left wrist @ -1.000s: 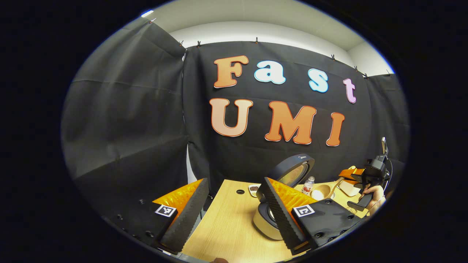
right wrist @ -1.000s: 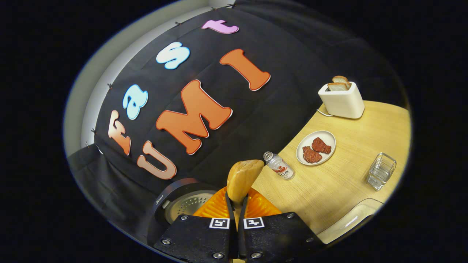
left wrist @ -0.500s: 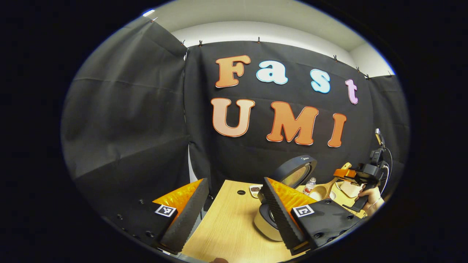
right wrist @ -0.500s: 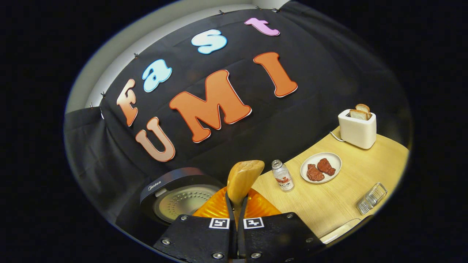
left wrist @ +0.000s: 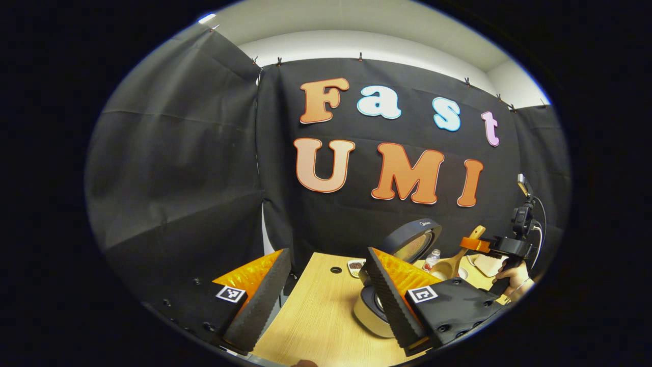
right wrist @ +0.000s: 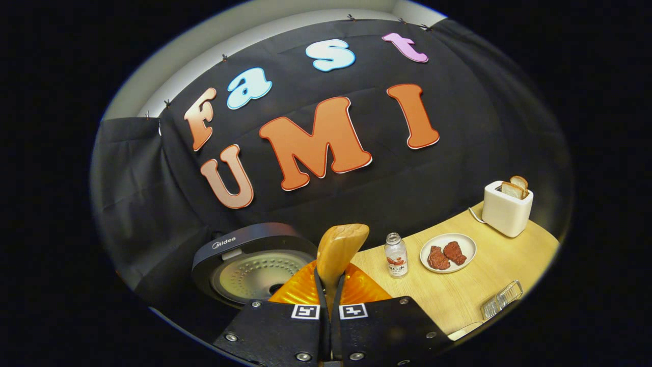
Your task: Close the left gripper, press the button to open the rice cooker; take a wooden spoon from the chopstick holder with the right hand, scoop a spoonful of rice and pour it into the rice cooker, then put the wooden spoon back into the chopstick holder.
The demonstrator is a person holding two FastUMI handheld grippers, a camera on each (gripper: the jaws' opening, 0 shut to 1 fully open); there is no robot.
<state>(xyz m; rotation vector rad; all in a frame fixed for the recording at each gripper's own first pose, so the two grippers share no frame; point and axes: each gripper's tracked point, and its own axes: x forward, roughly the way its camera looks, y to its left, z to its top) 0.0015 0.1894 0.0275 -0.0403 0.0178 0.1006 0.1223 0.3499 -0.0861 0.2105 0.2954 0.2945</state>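
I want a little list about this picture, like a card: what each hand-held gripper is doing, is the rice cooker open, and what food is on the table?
Left hand-held gripper: open, holding nothing, above the table.
Right hand-held gripper: shut on the wooden spoon, bowl end pointing away.
Rice cooker: lid up.
Bottle: standing upright beside the plate.
Plate: two reddish pieces of meat on it.
Toaster: two bread slices sticking out of the top.
Wire basket: near the table edge, looks empty.
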